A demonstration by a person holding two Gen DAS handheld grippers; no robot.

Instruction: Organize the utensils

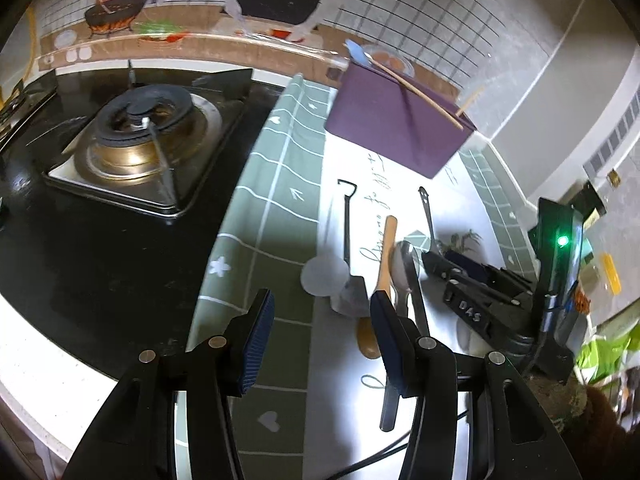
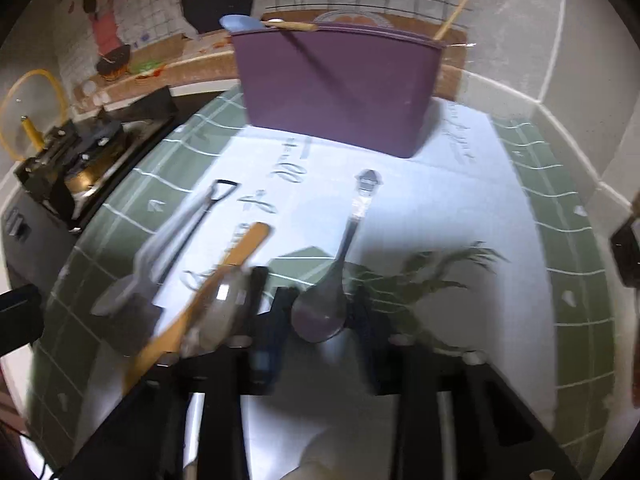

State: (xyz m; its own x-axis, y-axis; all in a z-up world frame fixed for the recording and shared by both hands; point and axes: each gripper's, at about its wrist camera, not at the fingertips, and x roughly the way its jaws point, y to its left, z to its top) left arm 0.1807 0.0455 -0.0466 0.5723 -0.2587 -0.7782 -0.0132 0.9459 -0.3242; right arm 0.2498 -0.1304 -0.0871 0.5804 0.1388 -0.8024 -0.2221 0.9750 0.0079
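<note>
A purple box (image 1: 394, 122) stands at the back of the mat and holds a blue spatula (image 1: 357, 53) with a wooden handle; it also shows in the right wrist view (image 2: 340, 88). On the mat lie a black-handled scoop (image 1: 347, 258), a wooden spoon (image 1: 384, 280), a metal spoon (image 1: 404, 276) and a dark-handled spoon (image 2: 332, 300). My left gripper (image 1: 320, 312) is open above the mat's near part. My right gripper (image 2: 316, 320) is open, its fingers either side of the dark-handled spoon's bowl. The right gripper shows in the left view (image 1: 472, 280).
A gas burner (image 1: 148, 140) on a black hob lies left of the green mat (image 1: 276, 184). A white counter edge (image 1: 48, 364) runs at the near left. The tiled wall stands behind the box. Green packaging (image 1: 604, 352) sits at the far right.
</note>
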